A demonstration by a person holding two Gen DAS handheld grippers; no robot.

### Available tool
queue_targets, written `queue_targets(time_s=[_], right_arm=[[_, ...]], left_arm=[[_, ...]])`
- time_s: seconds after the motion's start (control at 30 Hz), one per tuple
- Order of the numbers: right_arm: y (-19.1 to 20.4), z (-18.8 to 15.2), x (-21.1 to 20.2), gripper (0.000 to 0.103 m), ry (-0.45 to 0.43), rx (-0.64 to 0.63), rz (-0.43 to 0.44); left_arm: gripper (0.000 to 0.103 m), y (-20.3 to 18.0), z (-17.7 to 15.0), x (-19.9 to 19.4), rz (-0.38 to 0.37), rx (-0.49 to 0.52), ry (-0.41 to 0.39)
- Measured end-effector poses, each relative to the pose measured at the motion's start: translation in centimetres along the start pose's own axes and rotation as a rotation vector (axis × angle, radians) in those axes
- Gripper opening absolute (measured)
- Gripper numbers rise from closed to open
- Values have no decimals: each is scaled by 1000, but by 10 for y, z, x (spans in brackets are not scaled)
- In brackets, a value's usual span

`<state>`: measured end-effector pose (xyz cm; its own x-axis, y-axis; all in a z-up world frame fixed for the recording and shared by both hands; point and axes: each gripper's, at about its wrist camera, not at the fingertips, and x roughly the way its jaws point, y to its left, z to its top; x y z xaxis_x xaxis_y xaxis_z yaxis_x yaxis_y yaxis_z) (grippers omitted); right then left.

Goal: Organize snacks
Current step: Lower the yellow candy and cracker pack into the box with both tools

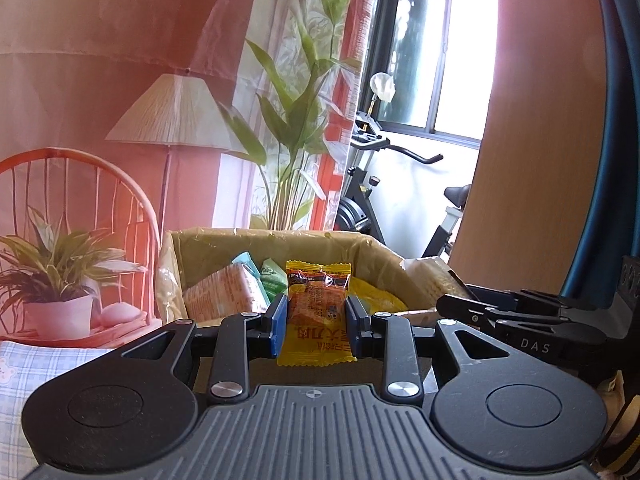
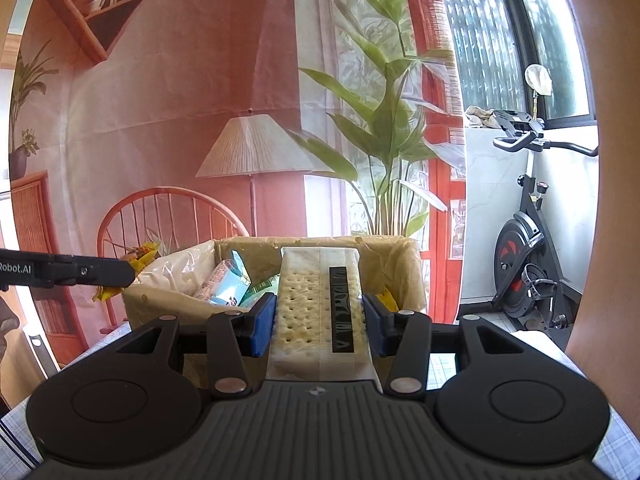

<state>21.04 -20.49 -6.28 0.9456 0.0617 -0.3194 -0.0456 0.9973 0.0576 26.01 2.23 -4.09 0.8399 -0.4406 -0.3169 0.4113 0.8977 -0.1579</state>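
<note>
Left wrist view: the left hand-held gripper (image 1: 316, 320) points slightly downward toward a plastic-lined cardboard box (image 1: 372, 245), its blue pads clamped on a yellow-orange snack packet (image 1: 318, 312). The packet stands upright, long axis vertical, crimped top edge up, in front of the box's near rim. Inside the box lie other wrapped snacks (image 1: 224, 294). To the right, the right hand-held gripper (image 2: 320, 320) sits just beside, likewise tilted slightly down, pads pressed on a clear cracker pack (image 2: 320, 300). The pack's long axis runs away from the camera, its far end reaching over the box opening. A checked table (image 1: 24, 368) lies beneath both.
</note>
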Motion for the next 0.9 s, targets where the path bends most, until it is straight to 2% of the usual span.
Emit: queue_targets(time_s=[0.47, 0.9], right_arm=[[-16, 32, 52, 49, 28, -7, 2], [-31, 42, 135, 49, 174, -25, -53]], left_arm=[[32, 20, 35, 41, 12, -79, 26], [32, 15, 46, 119, 49, -85, 136]])
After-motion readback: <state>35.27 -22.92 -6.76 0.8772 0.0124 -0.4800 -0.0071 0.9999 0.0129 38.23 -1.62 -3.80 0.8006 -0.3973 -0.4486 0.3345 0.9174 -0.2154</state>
